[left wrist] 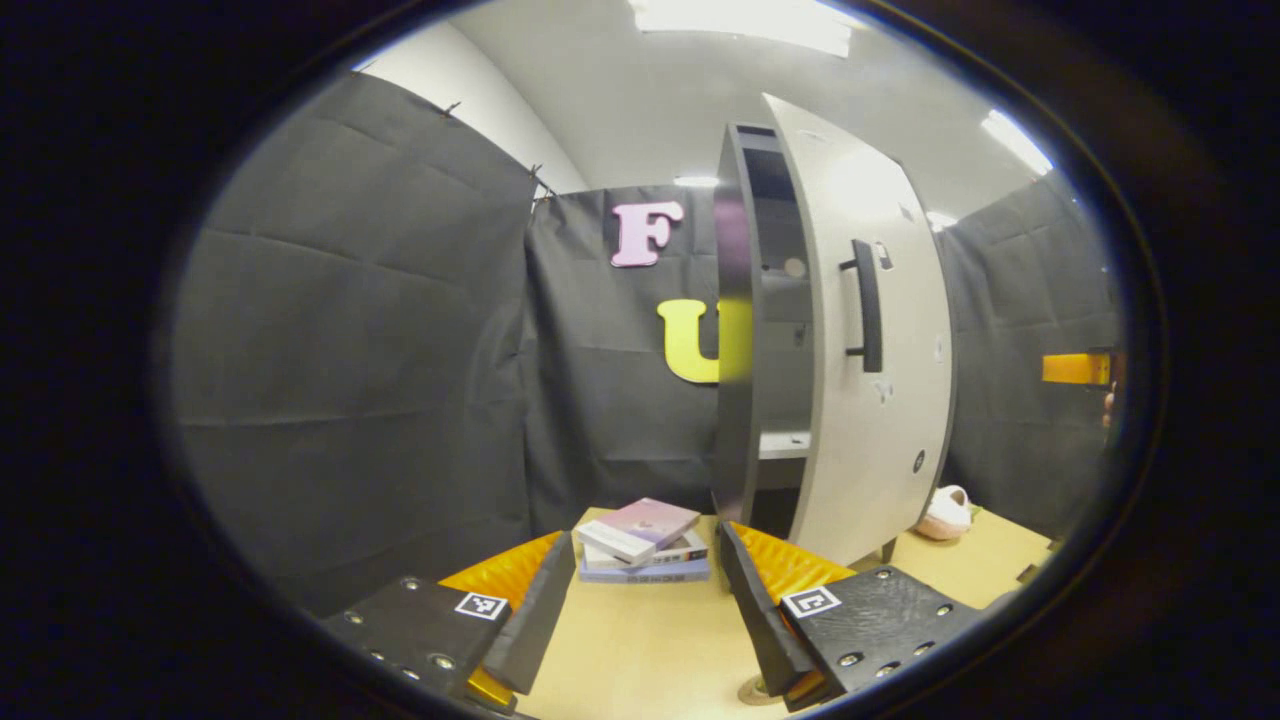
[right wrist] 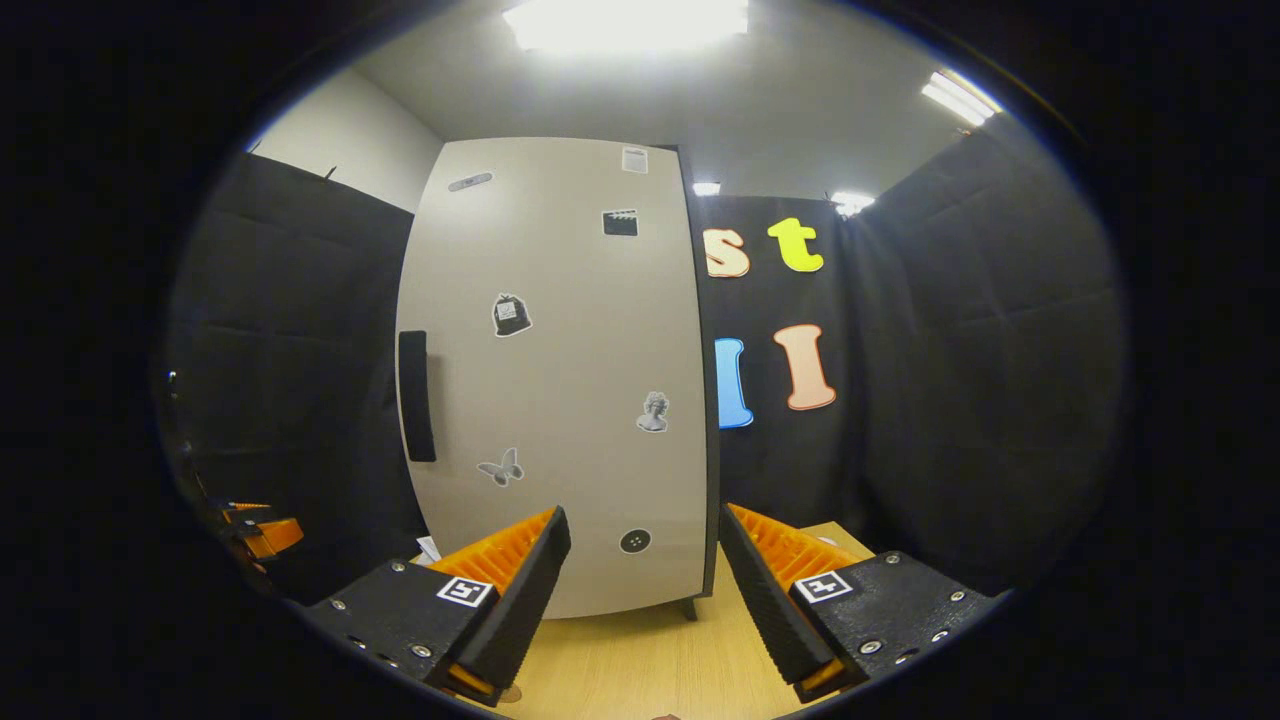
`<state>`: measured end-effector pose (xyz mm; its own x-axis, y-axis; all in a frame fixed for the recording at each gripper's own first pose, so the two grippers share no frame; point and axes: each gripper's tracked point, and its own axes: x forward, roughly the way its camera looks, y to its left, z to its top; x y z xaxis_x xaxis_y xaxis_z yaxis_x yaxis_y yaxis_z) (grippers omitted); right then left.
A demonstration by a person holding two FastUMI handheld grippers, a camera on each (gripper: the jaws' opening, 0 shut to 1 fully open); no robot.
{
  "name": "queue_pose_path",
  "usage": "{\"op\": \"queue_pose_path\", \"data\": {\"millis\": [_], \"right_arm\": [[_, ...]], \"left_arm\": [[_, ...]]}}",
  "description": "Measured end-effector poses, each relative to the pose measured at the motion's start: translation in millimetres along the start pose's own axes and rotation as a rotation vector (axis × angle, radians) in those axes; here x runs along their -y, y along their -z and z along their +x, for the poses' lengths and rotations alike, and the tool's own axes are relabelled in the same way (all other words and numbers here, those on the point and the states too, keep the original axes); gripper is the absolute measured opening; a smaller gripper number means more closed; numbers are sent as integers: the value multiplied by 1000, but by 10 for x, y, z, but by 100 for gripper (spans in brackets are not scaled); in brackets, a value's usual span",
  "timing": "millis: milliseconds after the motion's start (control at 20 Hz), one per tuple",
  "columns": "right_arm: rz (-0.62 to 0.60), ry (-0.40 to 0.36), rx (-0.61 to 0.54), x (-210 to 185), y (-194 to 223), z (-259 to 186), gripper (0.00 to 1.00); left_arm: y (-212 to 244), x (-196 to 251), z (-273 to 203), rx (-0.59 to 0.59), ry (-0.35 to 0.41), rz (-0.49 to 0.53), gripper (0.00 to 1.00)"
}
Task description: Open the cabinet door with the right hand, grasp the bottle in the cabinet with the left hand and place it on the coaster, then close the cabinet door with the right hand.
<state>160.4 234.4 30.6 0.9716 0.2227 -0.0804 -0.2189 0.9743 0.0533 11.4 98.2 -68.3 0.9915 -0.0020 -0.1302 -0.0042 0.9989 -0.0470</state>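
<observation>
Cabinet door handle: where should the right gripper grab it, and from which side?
Grip the vertical bar handle mid-length, coming head-on at the door face. The bar stands off the door on two mounts near its free edge, so fingers probably close across it from either side.

1. Left gripper (left wrist: 645, 600): flat black textured finger mounts, silver screws, a square black-and-white marker tag on each.
2. Right gripper (right wrist: 645, 600): same black mounts, screws, marker tags; ribbed inner faces on fingers (right wrist: 765, 580).
</observation>
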Motion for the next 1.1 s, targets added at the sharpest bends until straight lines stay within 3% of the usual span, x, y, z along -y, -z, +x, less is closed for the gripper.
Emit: {"op": "queue_pose_path", "data": {"millis": [200, 300, 400, 600, 1000, 1100], "right_arm": [[-12, 4, 1, 285, -3, -107, 94], [-13, 13, 4, 433, 2, -161, 94], [-3, 20, 6, 552, 6, -196, 94], [14, 35, 6, 766, 22, -267, 94], [18, 88, 24, 1055, 16, -391, 94], [24, 92, 18, 1060, 33, -384, 94]], "left_arm": [[-148, 344, -51, 17, 13, -21, 80], [-215, 473, -96, 22, 19, -30, 87], [-276, 587, -123, 33, 20, -30, 84], [-357, 802, -175, 51, 26, -16, 87], [-472, 981, -165, 67, 36, 4, 80], [-482, 975, -164, 67, 36, 2, 87]]}}
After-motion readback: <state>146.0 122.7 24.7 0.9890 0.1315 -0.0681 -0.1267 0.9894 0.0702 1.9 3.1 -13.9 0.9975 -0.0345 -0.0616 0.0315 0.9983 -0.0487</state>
